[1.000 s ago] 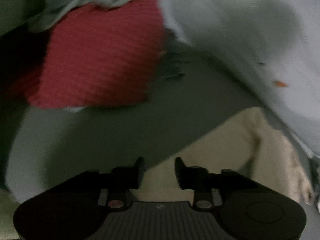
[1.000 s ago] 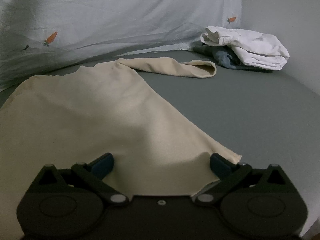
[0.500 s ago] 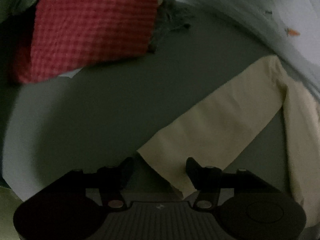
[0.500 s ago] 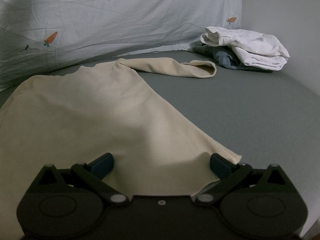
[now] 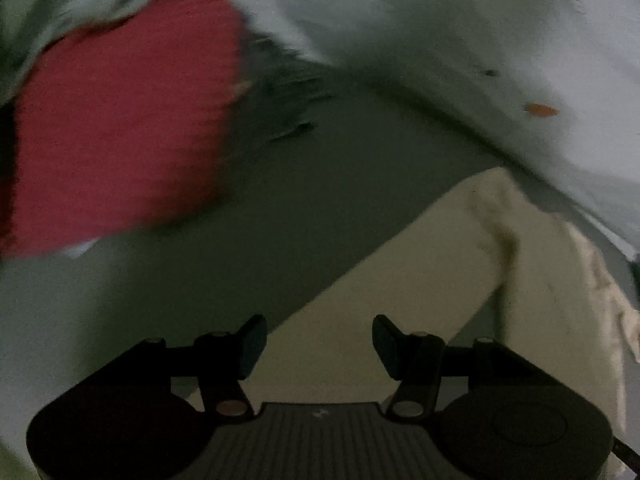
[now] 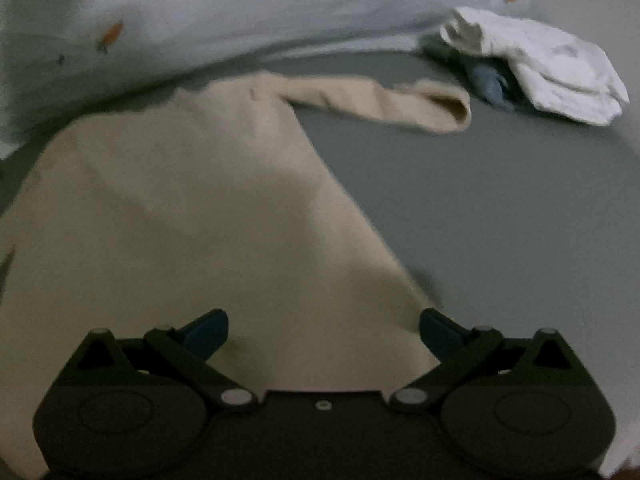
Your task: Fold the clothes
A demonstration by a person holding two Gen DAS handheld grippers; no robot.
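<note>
Cream long-sleeved top [image 6: 192, 216] lies flat on grey sheet; one sleeve [image 6: 384, 104] stretched sideways.

The light is dim and both views are blurred. A grey bed sheet [image 6: 500, 208] forms the flat surface, smooth and unwrinkled, filling the 3 o'clock side of the right wrist view. Behind it, from 9 to 1 o'clock, hangs a pale blue cloth backdrop [image 6: 260, 12] printed with small orange carrots [image 6: 111, 34]. A plain grey wall [image 6: 580, 0] shows at 1 o'clock. In the left wrist view the same sheet [image 5: 280, 216] lies at centre and the backdrop [image 5: 460, 40] spans 12 to 3 o'clock.
</note>
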